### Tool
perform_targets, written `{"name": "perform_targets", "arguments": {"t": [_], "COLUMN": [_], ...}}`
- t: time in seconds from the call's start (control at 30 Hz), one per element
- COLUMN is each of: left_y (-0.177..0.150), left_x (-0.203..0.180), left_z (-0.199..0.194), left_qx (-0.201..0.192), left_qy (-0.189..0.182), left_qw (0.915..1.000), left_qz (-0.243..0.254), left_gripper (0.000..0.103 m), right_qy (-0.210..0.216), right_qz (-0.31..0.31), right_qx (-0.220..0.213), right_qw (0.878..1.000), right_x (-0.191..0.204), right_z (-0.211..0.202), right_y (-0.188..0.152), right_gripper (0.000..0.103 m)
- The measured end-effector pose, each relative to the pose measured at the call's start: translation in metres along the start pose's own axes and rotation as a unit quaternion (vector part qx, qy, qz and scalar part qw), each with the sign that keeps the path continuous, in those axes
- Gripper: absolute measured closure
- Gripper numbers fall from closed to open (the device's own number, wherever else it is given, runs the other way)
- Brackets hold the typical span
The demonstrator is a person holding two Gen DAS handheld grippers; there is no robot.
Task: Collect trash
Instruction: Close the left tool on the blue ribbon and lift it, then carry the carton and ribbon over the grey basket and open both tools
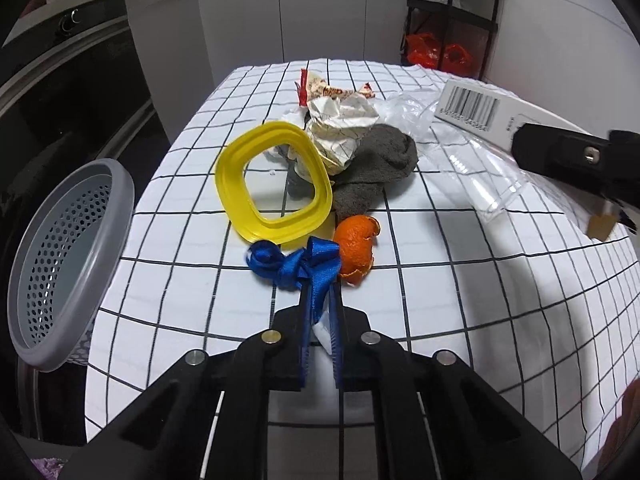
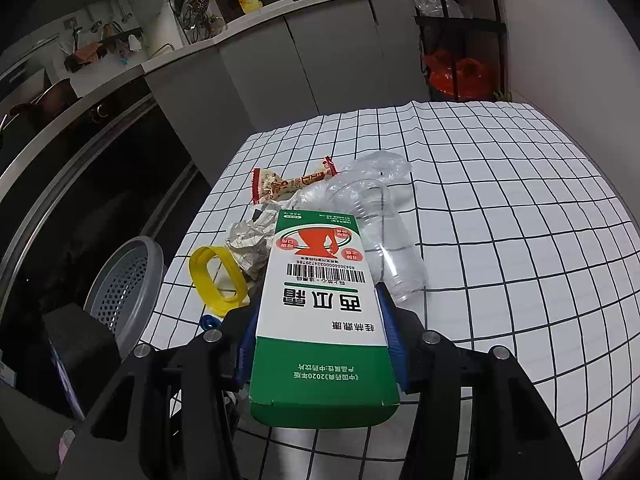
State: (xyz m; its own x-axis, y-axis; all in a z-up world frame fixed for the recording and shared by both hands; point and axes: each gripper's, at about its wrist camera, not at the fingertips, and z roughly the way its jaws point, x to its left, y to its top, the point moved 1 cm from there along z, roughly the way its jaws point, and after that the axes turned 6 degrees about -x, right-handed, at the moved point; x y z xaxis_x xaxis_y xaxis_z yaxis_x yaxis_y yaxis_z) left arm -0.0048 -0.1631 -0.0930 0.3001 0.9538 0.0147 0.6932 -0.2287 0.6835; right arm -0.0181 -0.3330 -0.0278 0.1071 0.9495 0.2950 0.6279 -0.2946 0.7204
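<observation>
My left gripper [image 1: 320, 280] is shut on a blue ribbon [image 1: 296, 264] that trails onto the checked tablecloth [image 1: 440, 320]. Beside it lie an orange peel [image 1: 356, 244], a yellow plastic ring [image 1: 272, 184], a grey sock [image 1: 376, 168], crumpled paper [image 1: 340, 124], a snack wrapper [image 1: 332, 90] and a clear plastic cup [image 1: 480, 168]. My right gripper [image 2: 320, 312] is shut on a green and white medicine box [image 2: 320, 304], held above the table; it also shows in the left wrist view [image 1: 476, 108]. The grey perforated bin [image 1: 64, 256] stands at the table's left edge.
The ring [image 2: 216, 276], crumpled paper [image 2: 252, 244], wrapper [image 2: 288, 184], cup [image 2: 384, 240] and bin [image 2: 124, 288] also show in the right wrist view. Kitchen cabinets [image 1: 280, 16] stand behind the table. A black shelf with orange bags [image 1: 452, 52] is at the back right.
</observation>
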Motion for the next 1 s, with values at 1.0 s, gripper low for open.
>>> {"name": "perform_targets", "arguments": {"t": [1.0], "left_y": [0.041], "left_x": [0.222], "left_z": [-0.077], "left_qx": [-0.067], "left_qy": [0.129], "left_qw": [0.9862], "left_qz": [-0.079], "left_gripper": [0.096], "right_qy": [0.140], "right_qz": [-0.067], "right_qx": [-0.010], "right_qw": [0.988], "right_x": [0.186], "right_z": [0.038], "right_y": [0.013], "right_gripper": [0.053]}}
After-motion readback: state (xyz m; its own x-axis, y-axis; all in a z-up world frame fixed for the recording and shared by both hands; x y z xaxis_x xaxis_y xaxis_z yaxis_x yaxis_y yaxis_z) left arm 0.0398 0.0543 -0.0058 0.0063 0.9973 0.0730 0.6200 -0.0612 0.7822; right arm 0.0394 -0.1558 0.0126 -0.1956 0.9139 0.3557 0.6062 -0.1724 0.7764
